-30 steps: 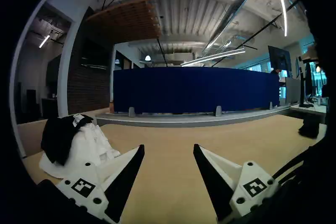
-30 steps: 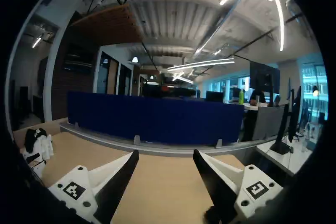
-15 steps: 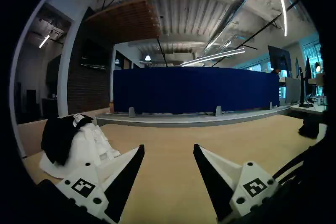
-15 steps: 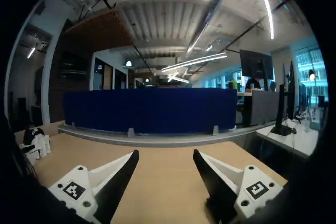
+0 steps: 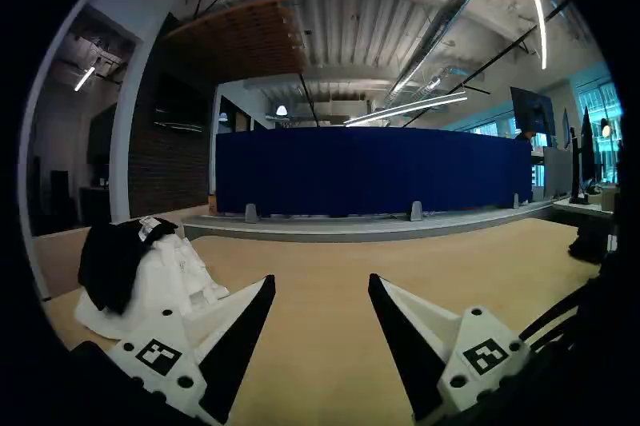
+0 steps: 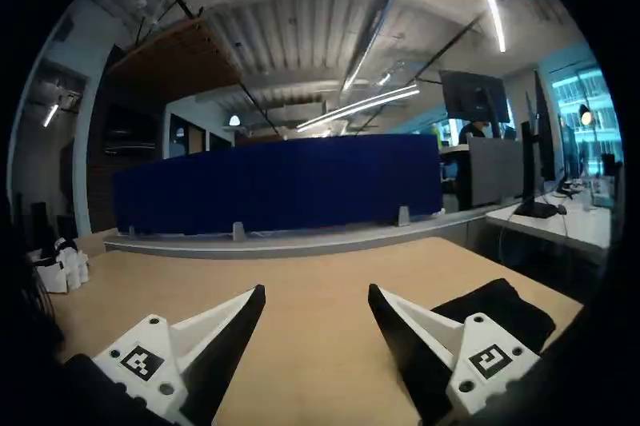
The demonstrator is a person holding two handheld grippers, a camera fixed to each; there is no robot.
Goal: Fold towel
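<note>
In the left gripper view a heap of white towels [image 5: 172, 278] with a black cloth [image 5: 112, 258] draped over it lies on the wooden table, just left of and behind my left gripper [image 5: 320, 290], which stands open and empty. In the right gripper view my right gripper [image 6: 316, 298] is open low over the table, and a folded black towel [image 6: 500, 310] lies beside and behind its right finger [image 6: 416, 330]. The same heap of white towels [image 6: 64, 270] sits far off at the left edge. A dark towel [image 5: 590, 244] rests at the far right in the left gripper view.
A blue partition screen [image 5: 368, 170] on a grey rail runs along the table's far edge [image 6: 304, 242]. A neighbouring white desk [image 6: 560, 222] with monitors [image 6: 532, 154] stands to the right. Bare tabletop [image 6: 320, 282] stretches ahead of both grippers.
The right gripper has dropped and swung to the right, bringing the folded black towel into its view. The left gripper has stayed still.
</note>
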